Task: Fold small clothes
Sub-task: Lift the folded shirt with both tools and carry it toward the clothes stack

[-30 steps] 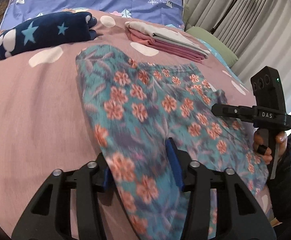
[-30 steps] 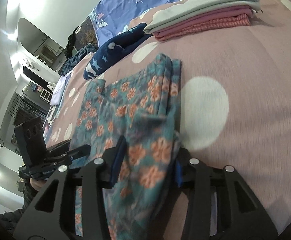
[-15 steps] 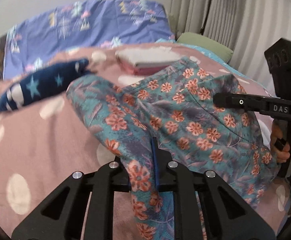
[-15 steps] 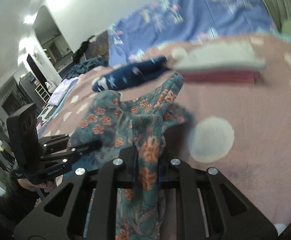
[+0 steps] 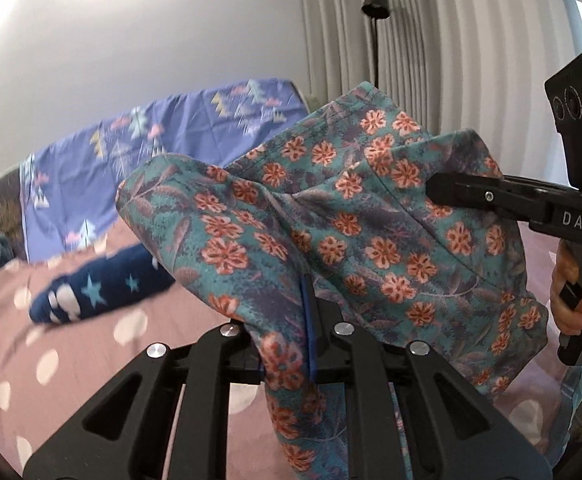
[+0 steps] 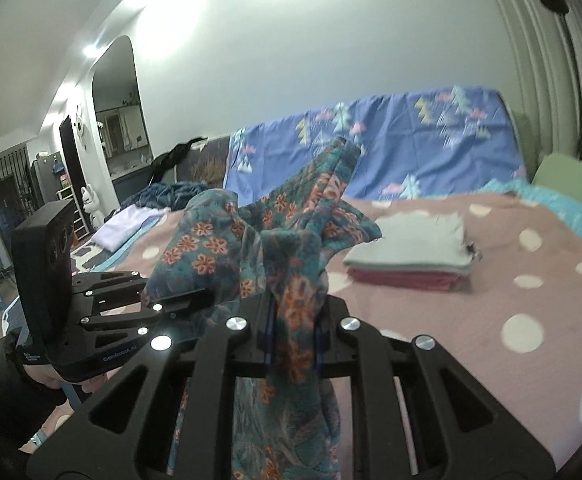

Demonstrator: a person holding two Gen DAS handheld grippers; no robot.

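Note:
A teal floral garment (image 5: pixel 331 216) with orange flowers is lifted off the pink dotted bed (image 5: pixel 71 344). My left gripper (image 5: pixel 291 344) is shut on its lower edge. My right gripper (image 6: pixel 293 340) is shut on another edge of the same garment (image 6: pixel 291 240), and it shows in the left wrist view (image 5: pixel 443 192) pinching the cloth at the right. The left gripper also shows in the right wrist view (image 6: pixel 195 296) at the lower left. The cloth hangs bunched between the two grippers.
A folded stack of grey and pink clothes (image 6: pixel 411 256) lies on the bed to the right. A navy star-print garment (image 5: pixel 99 288) lies on the left. A purple sheet (image 5: pixel 151 152) covers the headboard. Curtains and a lamp (image 5: pixel 375 4) stand behind.
Both grippers have closed on the floral garment and raised it off the bed. The cameras tilted up toward the wall.

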